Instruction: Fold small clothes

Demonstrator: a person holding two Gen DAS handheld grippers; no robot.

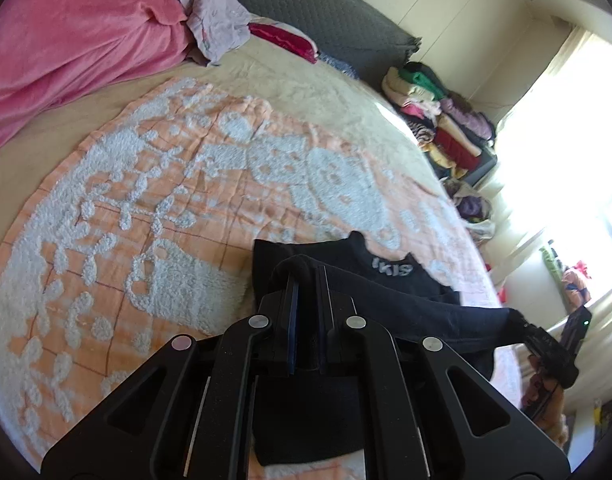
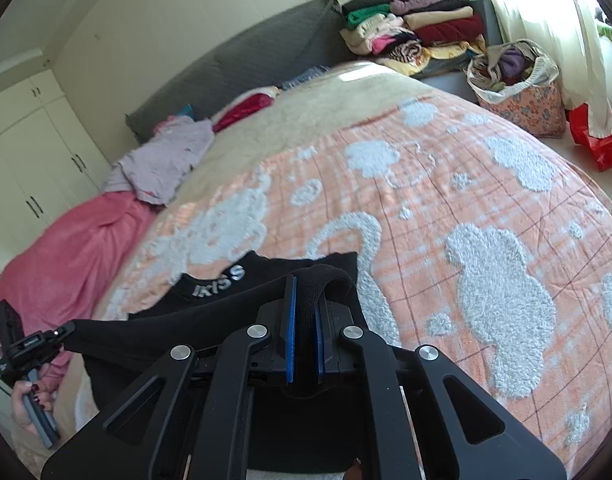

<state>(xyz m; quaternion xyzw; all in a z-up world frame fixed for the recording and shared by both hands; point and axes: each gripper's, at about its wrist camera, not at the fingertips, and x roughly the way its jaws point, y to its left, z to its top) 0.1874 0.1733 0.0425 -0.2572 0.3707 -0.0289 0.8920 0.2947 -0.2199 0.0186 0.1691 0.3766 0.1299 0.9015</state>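
Both grippers, left gripper (image 1: 306,280) and right gripper (image 2: 303,294), pinch the small black lettered top's (image 2: 241,300) edge at lower centre, stretched taut between them for folding over.

Pink blanket (image 1: 65,40), floral bag (image 2: 522,96)

Black garment (image 2: 209,332): matt knit cloth, soft, w/ pale raised lettering at neckline. Left gripper (image 1: 308,280) & right gripper (image 2: 303,292): matt black plastic links, shiny metal pivot pins; blue pads on the jaws look rubbery. Bedspread (image 2: 446,216): peach woven cloth w/ tufted, rough white pile pattern. Pink blanket (image 1: 73,40): plush fleece, slight sheen. Headboard (image 1: 322,12): grey quilted fabric, matt.
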